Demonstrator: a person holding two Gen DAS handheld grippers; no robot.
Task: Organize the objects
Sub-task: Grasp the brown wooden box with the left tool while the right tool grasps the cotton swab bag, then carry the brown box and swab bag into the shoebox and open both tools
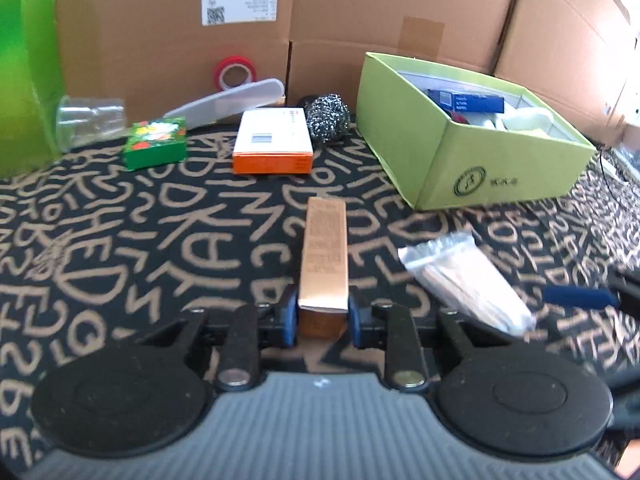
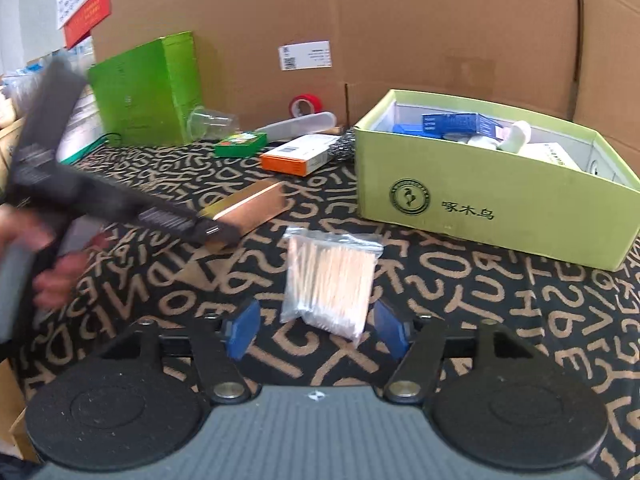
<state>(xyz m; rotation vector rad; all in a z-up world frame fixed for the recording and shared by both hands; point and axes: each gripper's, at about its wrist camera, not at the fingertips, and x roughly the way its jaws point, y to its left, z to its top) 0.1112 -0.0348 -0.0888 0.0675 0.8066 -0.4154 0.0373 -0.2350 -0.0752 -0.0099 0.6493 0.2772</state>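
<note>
Left gripper (image 1: 322, 316) clamped on the near end of a long copper-coloured carton (image 1: 325, 256) lying on the patterned cloth (image 1: 120, 240), right gripper (image 2: 316, 330) apart around a bag of cotton swabs (image 2: 328, 280), not pressing it, open light-green box (image 2: 480, 200) far right.

Long copper carton (image 1: 325, 252) lies flat near lime box (image 1: 472, 160).

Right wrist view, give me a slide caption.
Open right gripper straddles a clear bag of cotton swabs on patterned cloth, beside a lime-green cardboard box.
</note>
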